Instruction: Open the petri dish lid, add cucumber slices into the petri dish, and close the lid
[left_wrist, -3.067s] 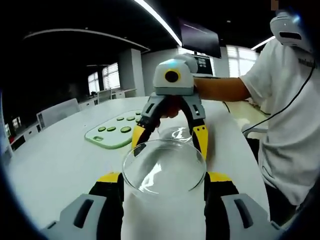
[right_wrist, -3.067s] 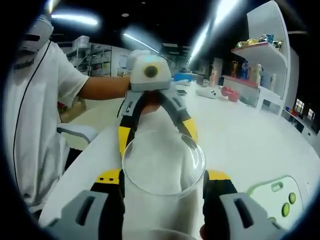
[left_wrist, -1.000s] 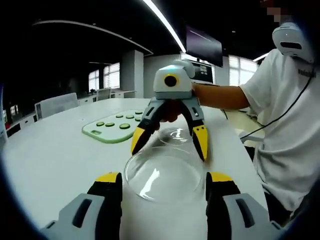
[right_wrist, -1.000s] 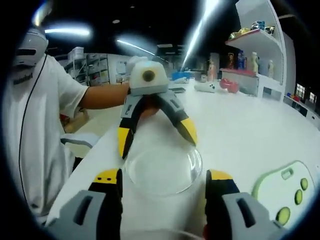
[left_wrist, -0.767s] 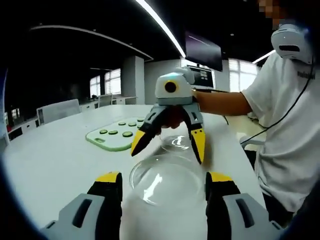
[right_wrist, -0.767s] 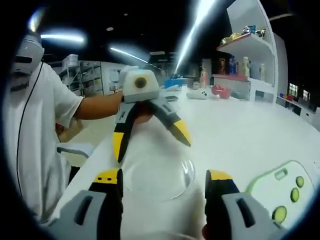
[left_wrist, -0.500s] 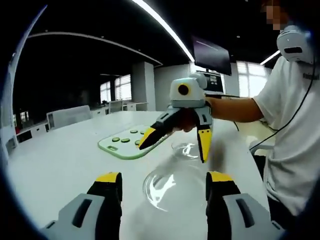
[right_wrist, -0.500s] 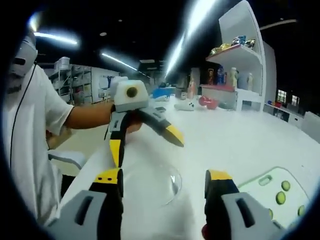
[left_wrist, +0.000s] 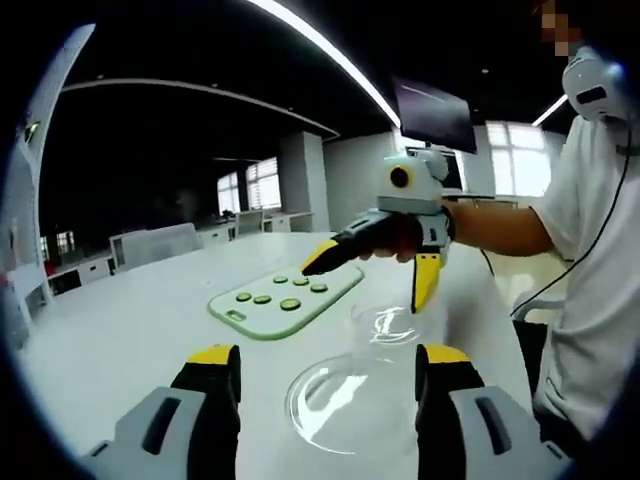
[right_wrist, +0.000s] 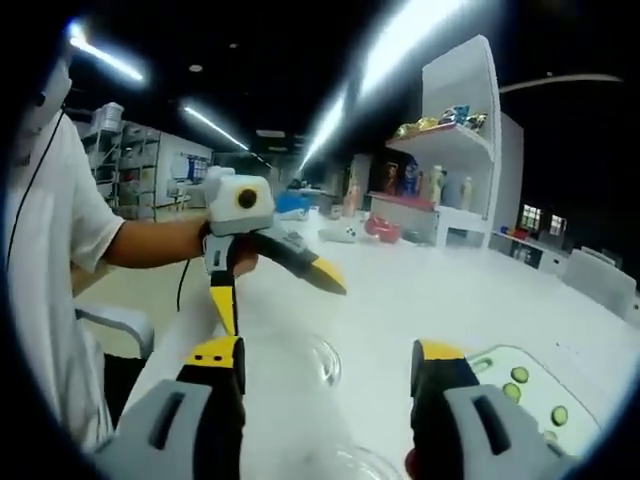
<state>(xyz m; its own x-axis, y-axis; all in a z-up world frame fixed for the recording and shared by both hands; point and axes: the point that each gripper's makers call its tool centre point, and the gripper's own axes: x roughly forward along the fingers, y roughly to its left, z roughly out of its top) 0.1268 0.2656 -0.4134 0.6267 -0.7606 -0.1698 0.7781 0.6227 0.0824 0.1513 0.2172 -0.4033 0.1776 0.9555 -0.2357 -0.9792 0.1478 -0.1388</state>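
Long ceiling light strips (left_wrist: 330, 55) glare white against a dark ceiling, smeared into streaks in the right gripper view. Daylight blows out the windows (left_wrist: 510, 165). The white bench (left_wrist: 130, 330) is bright and softly lit, with faint shadows. Straight lines bow near the edges, and the glass lid (left_wrist: 345, 400) shows pale reflections.

My left gripper (left_wrist: 328, 365) and right gripper (right_wrist: 327, 365) both hold their fingers wide apart, facing each other, empty

white shelf unit (right_wrist: 468, 170), wall monitor (left_wrist: 432, 102)
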